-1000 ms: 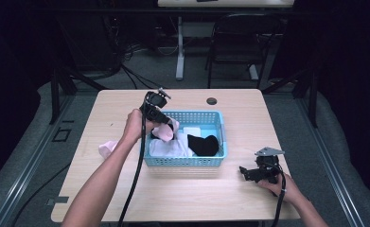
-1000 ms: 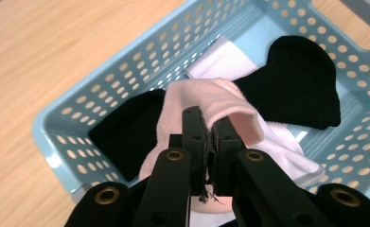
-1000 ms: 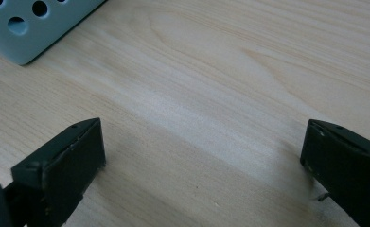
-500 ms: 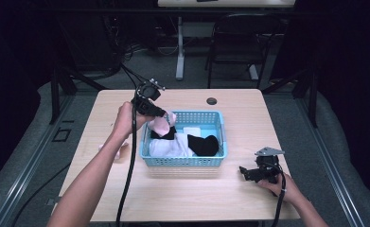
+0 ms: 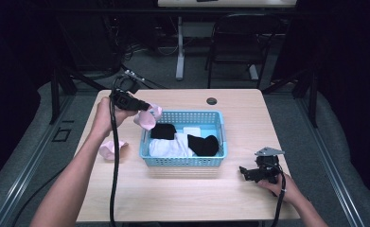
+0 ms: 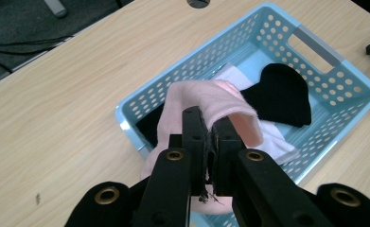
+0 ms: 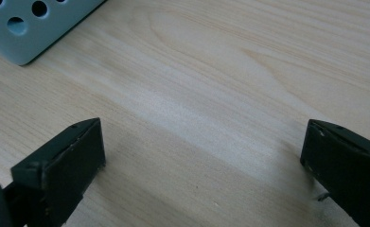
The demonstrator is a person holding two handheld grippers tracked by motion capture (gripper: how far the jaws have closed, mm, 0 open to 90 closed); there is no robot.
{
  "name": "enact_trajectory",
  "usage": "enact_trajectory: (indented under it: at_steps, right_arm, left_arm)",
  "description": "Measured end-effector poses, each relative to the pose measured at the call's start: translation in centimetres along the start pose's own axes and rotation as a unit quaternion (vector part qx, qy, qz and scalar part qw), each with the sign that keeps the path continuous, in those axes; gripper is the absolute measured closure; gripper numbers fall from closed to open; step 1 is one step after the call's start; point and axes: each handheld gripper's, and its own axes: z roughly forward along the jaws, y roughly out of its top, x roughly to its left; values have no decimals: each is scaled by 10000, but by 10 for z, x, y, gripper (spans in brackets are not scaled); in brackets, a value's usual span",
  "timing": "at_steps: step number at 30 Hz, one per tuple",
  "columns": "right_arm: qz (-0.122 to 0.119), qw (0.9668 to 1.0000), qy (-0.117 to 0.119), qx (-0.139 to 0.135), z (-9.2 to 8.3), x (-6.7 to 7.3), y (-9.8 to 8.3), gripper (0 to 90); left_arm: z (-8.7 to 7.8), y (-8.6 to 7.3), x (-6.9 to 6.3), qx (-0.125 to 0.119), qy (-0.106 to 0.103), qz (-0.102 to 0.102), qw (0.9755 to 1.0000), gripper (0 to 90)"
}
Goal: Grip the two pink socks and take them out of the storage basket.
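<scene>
Pink sock pinched in the left gripper, lifted over the blue basket's left end
Likely mid-transfer; next comes lowering and letting go. Right gripper rests wide apart on the table

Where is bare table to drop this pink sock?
Bare wood lies between the blue basket and the near edge, left of the right gripper, and behind the basket near the grommet hole. Crowded: basket's left, where another pink sock lies.
</scene>
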Motion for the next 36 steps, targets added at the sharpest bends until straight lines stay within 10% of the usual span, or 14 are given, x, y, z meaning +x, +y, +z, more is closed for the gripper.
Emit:
enact_trajectory:
  at_steps: [18, 36]
  right_arm:
    - [4, 10000, -10, 27, 0, 0, 0, 1]
    - [-4, 10000, -38, 33, 0, 0, 0, 1]
  left_arm:
    - [-32, -35, 37, 208, 232, -370, 9988, 872]
    - [-32, -65, 64, 608, 284, -718, 9952, 872]
